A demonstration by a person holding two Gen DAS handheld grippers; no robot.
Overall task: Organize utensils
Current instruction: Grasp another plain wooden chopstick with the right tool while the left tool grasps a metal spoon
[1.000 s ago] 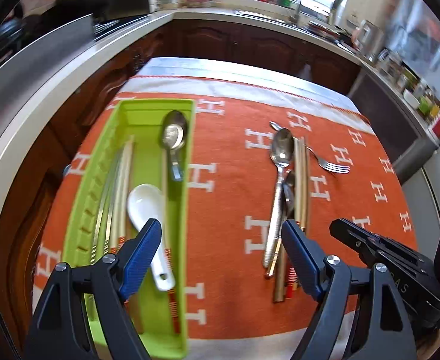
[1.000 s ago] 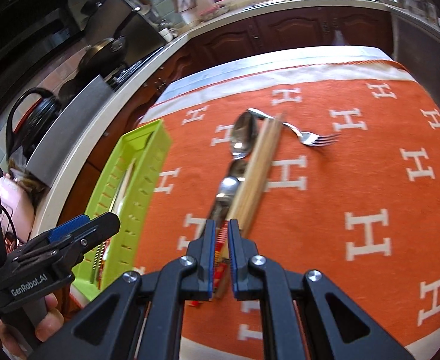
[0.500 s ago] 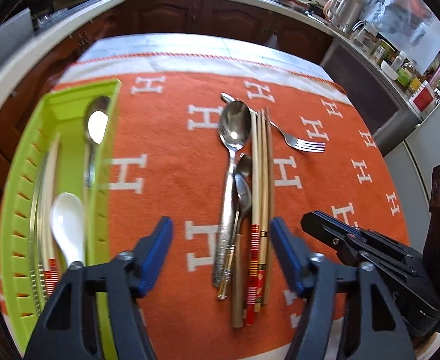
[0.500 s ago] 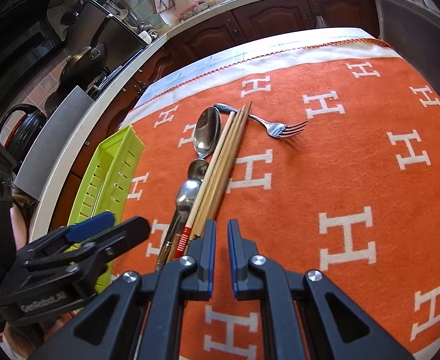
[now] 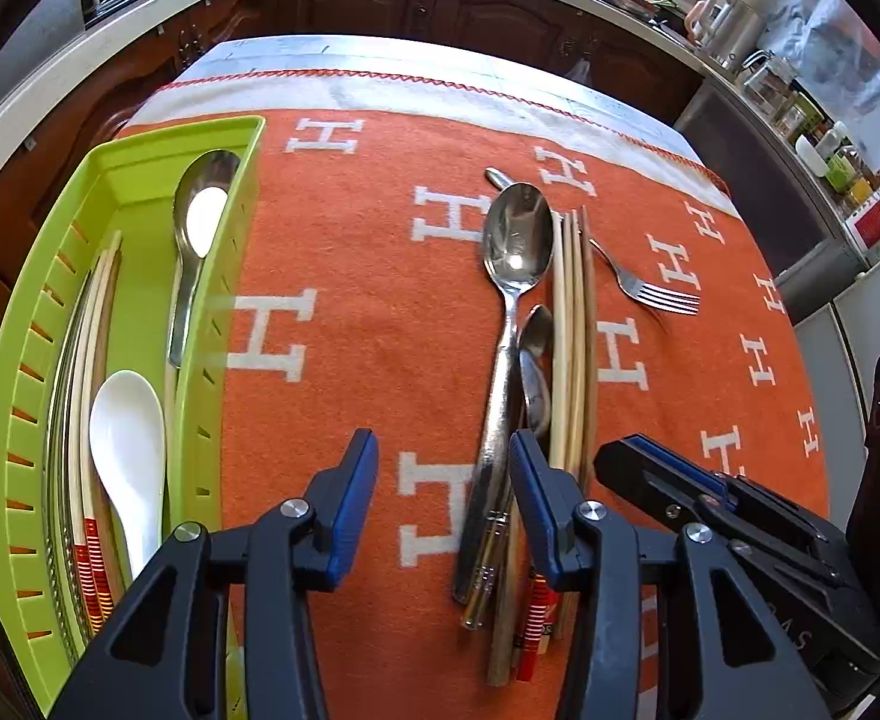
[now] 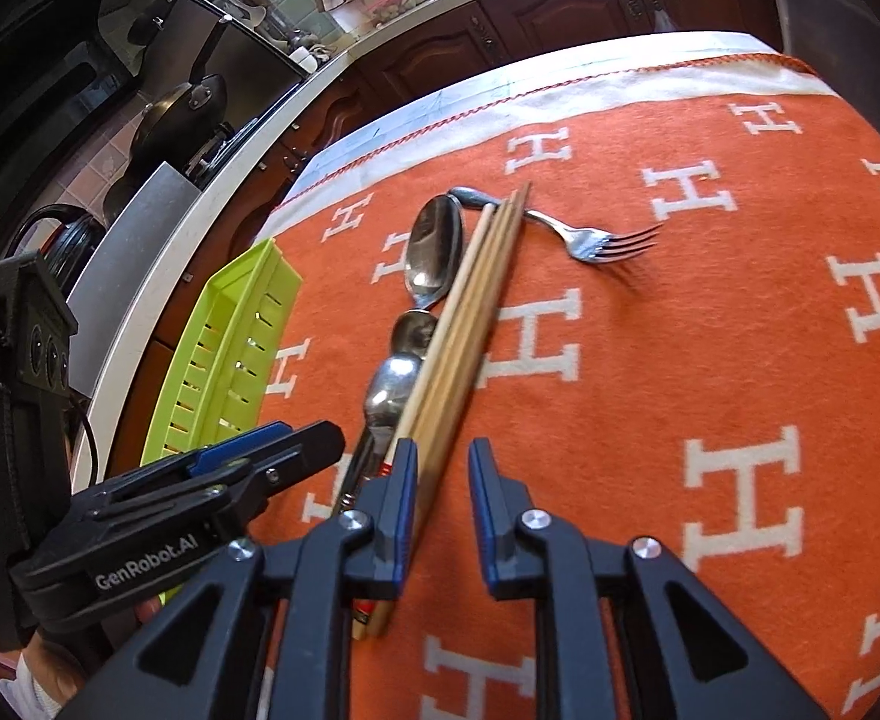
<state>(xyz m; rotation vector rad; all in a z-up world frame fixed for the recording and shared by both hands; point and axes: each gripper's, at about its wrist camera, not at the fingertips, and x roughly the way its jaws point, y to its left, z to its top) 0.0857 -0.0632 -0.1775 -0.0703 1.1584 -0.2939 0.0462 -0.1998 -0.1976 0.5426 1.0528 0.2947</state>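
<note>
Hovered low over loose cutlery on the orange cloth (image 5: 380, 276).

Left gripper (image 5: 443, 480) spread wide, empty, straddling the large spoon (image 5: 515, 246) handle. Right gripper (image 6: 442, 492) parted narrowly, empty, by the chopsticks (image 6: 476, 294). Fork (image 6: 596, 237) just beyond, partly under the chopsticks. Green tray (image 5: 14, 324) to the left, holding a white spoon (image 5: 125, 438), metal spoon and chopsticks.
</note>
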